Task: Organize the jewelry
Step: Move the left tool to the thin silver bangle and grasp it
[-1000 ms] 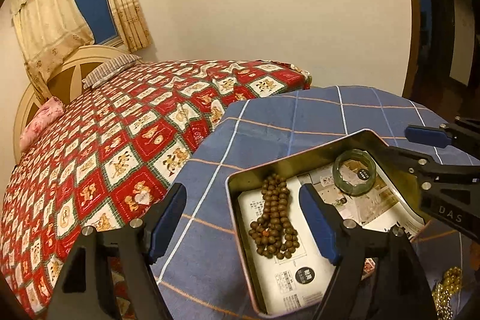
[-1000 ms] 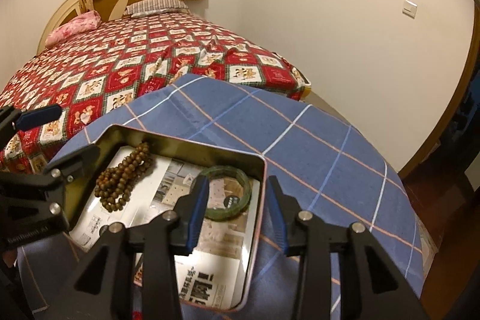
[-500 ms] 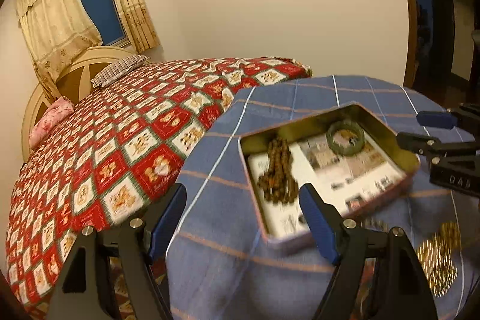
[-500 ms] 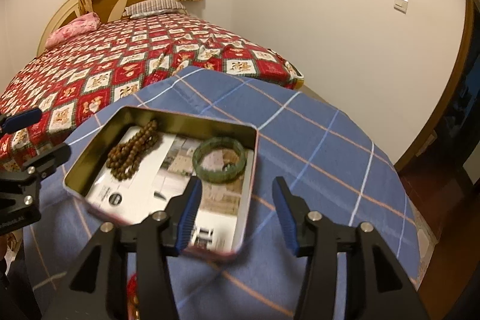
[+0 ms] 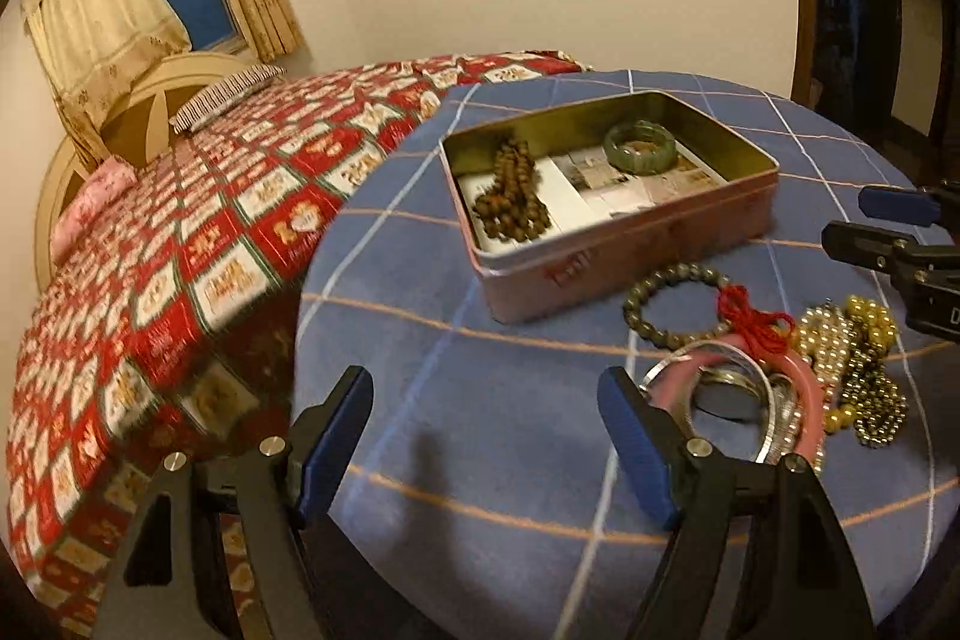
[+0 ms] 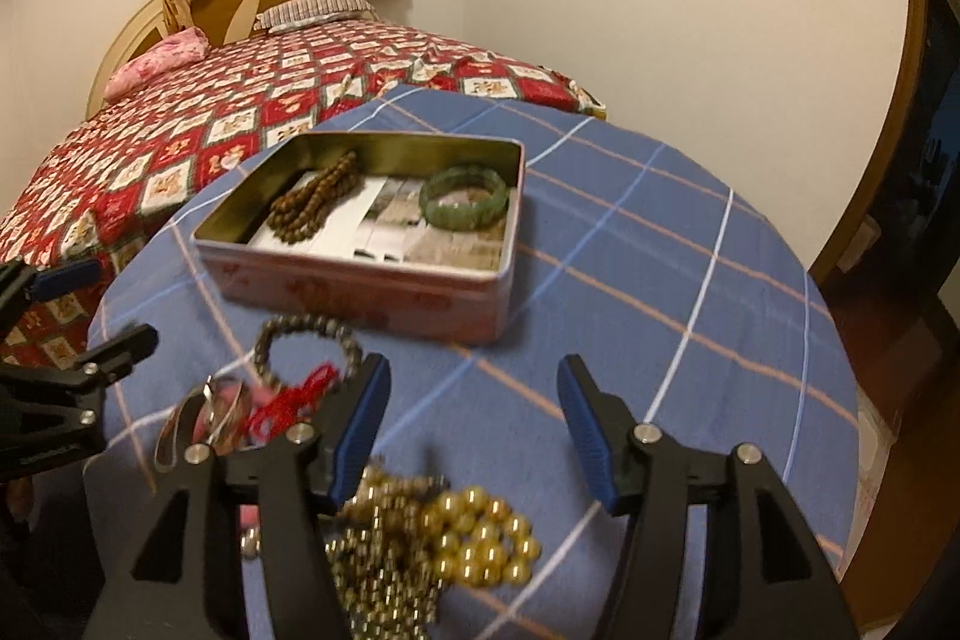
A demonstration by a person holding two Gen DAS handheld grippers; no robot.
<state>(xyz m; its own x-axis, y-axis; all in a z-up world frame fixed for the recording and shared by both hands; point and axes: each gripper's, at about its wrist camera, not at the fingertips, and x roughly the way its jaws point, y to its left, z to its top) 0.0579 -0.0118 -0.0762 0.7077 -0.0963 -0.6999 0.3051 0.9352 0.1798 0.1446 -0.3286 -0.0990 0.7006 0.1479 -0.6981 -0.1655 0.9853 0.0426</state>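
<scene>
Left wrist view: left tongs [image 5: 486, 436] spread wide, empty, low over the blue checked counter [image 5: 480, 340], blue pads facing each other. Ahead and slightly right of them, an open pink tin [image 5: 612, 244], long axis running left to right with its right end angled away. Inside, brown wooden beads [image 5: 510, 202] heaped at the left end, strung out front to back; green bangle [image 5: 641, 147] lying flat toward the far right corner, on printed paper. Nearer than the tin and right of the left tongs, a loose pile: grey-green bead bracelet [image 5: 675, 304] lying flat with a red tassel [image 5: 750, 325], pink bangle [image 5: 807, 388] and silver bangles [image 5: 726, 370] overlapping, gold beads [image 5: 864, 364] furthest right. At the right edge, right tongs [image 5: 882, 220] coming in from the side, pads apart. Right wrist view: right tongs [image 6: 474, 427] likewise spread, holding nothing, above bare cloth; gold beads [image 6: 480, 538] directly beneath and behind the pads, blurred; red tassel [image 6: 294, 397] and grey-green bead bracelet [image 6: 306, 340] just left of the left pad; pink tin [image 6: 372, 292] straight ahead, long axis crosswise, green bangle [image 6: 465, 202] at its right end, brown wooden beads [image 6: 312, 205] at its left, trailing diagonally toward the far wall. Beyond the counter, a bed [image 6: 240, 100] with red patterned cover.
</scene>
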